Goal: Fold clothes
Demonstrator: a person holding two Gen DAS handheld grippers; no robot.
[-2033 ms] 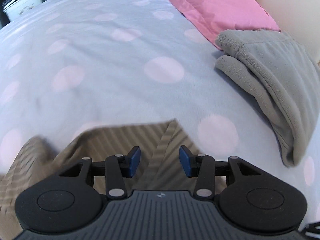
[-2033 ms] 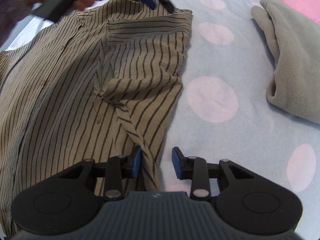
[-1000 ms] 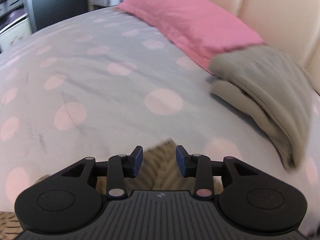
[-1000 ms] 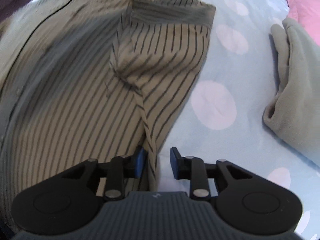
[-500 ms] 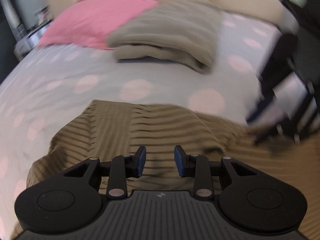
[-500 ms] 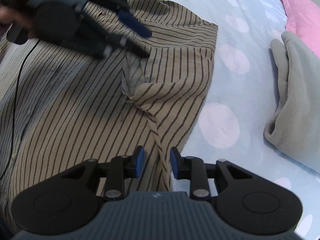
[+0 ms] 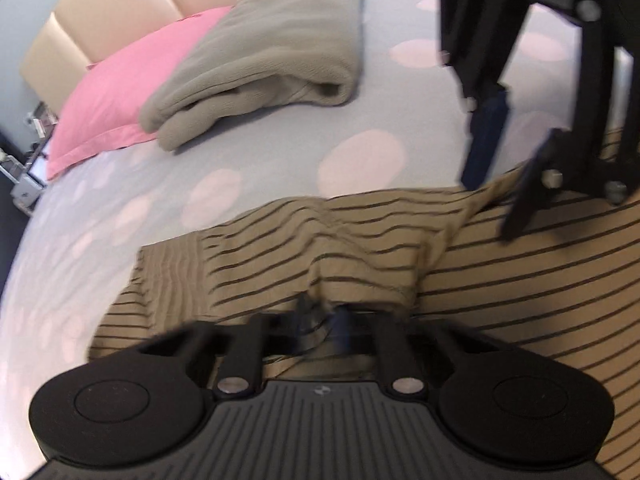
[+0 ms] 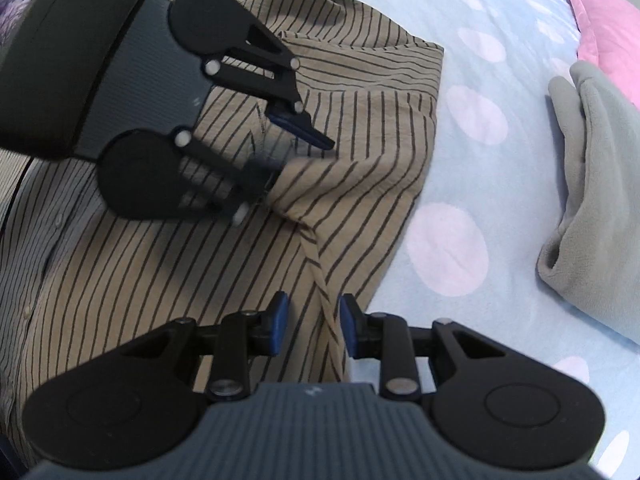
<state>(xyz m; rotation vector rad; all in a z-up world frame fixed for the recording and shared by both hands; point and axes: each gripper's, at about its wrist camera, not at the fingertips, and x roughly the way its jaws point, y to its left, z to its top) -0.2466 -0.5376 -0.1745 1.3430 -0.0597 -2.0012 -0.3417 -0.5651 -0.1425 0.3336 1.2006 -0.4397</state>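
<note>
Bed (image 8: 460,184): pale blue cover with pink dots, filling both views.
Shirt (image 8: 160,280): tan with dark stripes, spread over the left and centre of the right wrist view.
Fleece (image 7: 280,40): grey, folded, upper centre of the left view, beside a pink pillow (image 7: 120,92).
Left tongs (image 7: 320,320): together, clamped on a bunched shirt fold.
Right tongs (image 8: 312,320): apart, a shirt seam between them.

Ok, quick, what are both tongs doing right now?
Left tongs: shut on a pinch of the striped shirt near the sleeve seam.
Right tongs: open, a raised fold of the shirt between the pads, not pressed.
</note>
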